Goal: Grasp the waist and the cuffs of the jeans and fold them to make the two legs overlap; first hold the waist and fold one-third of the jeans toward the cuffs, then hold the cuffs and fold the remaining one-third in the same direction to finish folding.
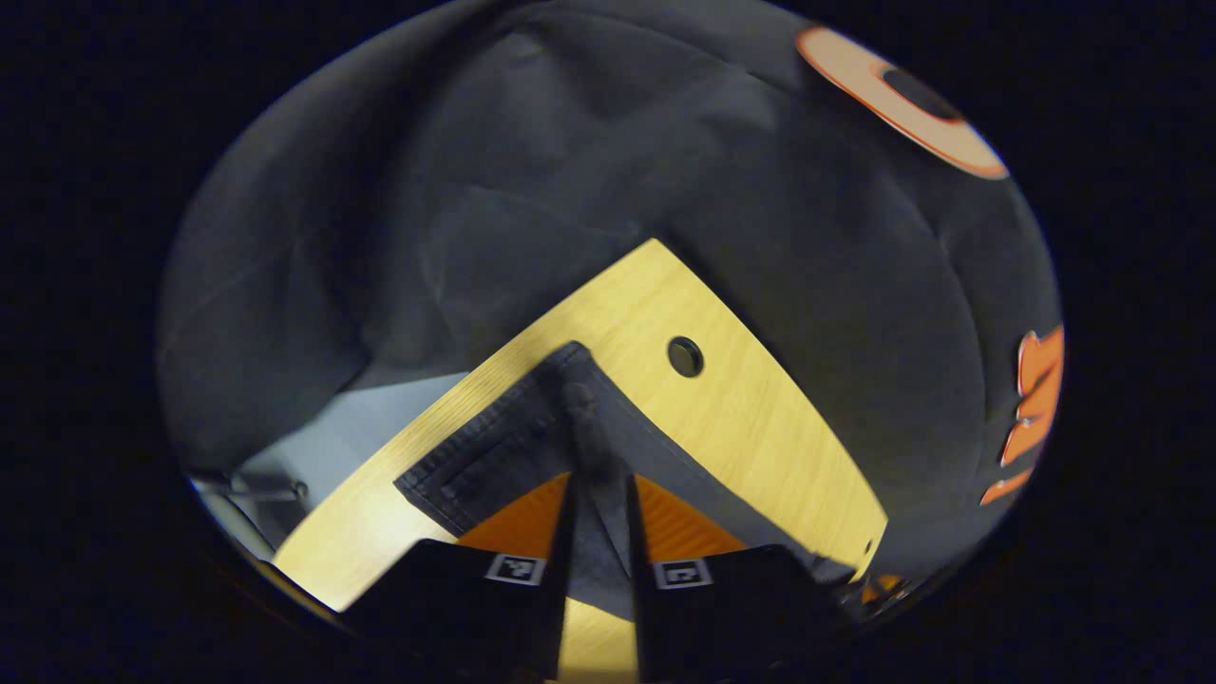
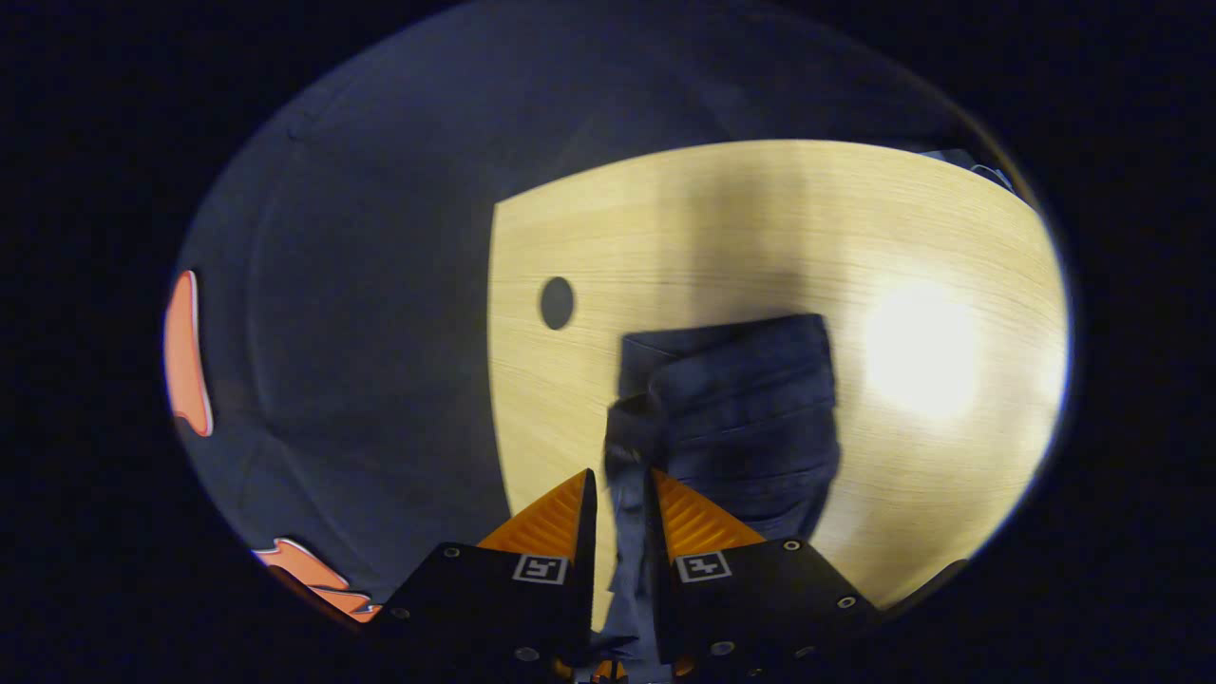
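In the left gripper view, the left gripper (image 1: pixel 598 480) is pinching a ridge of dark denim between its two fingers, which are sitting close together with the cloth clamped between them. The jeans (image 1: pixel 503 446) are lying on the wooden table (image 1: pixel 760 418), just on the near side of the round cable hole (image 1: pixel 685 356) in the tabletop. From the hole, the denim is spreading toward the gripper, with a stitched hem or band edge showing on the side away from the hole; whether it is waist or cuff is hard to tell. Beyond the hole, the table's corner is pointing at the black cloth wall (image 1: pixel 570 152). A pale patch of floor (image 1: pixel 332 442) is showing beside the table edge, well away from the hole.

In the right gripper view, the right gripper (image 2: pixel 622 499) is likewise closing on a strip of denim, both fingers pressing on the fold running up between them. The jeans (image 2: pixel 741 408) are sitting bunched in stacked folds on the wooden table (image 2: pixel 722 218), near the cable hole (image 2: pixel 557 302) and on the side of it away from the table's edge. The picture is slightly blurred. A bright glare is lying on the tabletop past the jeans from the hole. The black cloth wall (image 2: pixel 361 285) is hanging just beyond the table edge nearest the hole.
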A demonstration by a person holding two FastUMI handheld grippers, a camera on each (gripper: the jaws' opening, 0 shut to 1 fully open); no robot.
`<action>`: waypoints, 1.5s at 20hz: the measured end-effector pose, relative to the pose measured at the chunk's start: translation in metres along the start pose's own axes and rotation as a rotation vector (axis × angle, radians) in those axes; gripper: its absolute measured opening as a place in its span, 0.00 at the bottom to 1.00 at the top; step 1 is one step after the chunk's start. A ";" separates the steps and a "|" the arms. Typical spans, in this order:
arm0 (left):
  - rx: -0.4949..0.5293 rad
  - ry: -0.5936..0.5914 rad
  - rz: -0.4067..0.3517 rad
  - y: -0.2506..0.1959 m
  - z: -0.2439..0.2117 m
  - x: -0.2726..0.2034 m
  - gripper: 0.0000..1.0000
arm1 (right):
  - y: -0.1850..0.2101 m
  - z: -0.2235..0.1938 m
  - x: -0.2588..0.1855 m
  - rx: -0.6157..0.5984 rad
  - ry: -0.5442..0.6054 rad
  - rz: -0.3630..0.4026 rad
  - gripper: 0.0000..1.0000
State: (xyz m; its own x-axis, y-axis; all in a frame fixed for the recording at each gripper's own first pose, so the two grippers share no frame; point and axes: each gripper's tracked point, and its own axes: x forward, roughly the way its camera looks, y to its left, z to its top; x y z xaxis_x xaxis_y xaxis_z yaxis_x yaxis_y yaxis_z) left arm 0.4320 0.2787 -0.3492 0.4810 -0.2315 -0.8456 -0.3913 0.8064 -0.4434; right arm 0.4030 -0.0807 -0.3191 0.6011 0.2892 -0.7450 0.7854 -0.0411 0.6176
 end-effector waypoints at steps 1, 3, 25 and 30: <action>0.072 -0.008 0.007 -0.006 0.002 -0.005 0.35 | 0.006 0.002 -0.004 -0.033 -0.003 0.006 0.41; 0.185 -0.008 -0.001 -0.020 -0.001 -0.007 0.49 | -0.002 0.002 -0.011 -0.113 -0.004 -0.014 0.58; 0.921 -0.101 0.284 -0.017 -0.026 -0.025 1.00 | -0.126 0.033 0.029 -0.583 -0.079 -0.433 0.94; 0.910 -0.135 0.241 -0.031 -0.044 -0.030 1.00 | -0.121 0.020 0.027 -0.579 -0.109 -0.375 0.39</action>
State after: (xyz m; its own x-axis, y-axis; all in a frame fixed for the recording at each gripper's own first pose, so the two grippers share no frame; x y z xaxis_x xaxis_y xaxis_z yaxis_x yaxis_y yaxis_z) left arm 0.3954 0.2373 -0.3235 0.5758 0.0156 -0.8175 0.2416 0.9519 0.1884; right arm 0.3271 -0.0871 -0.4192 0.3403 0.0853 -0.9364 0.7559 0.5675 0.3264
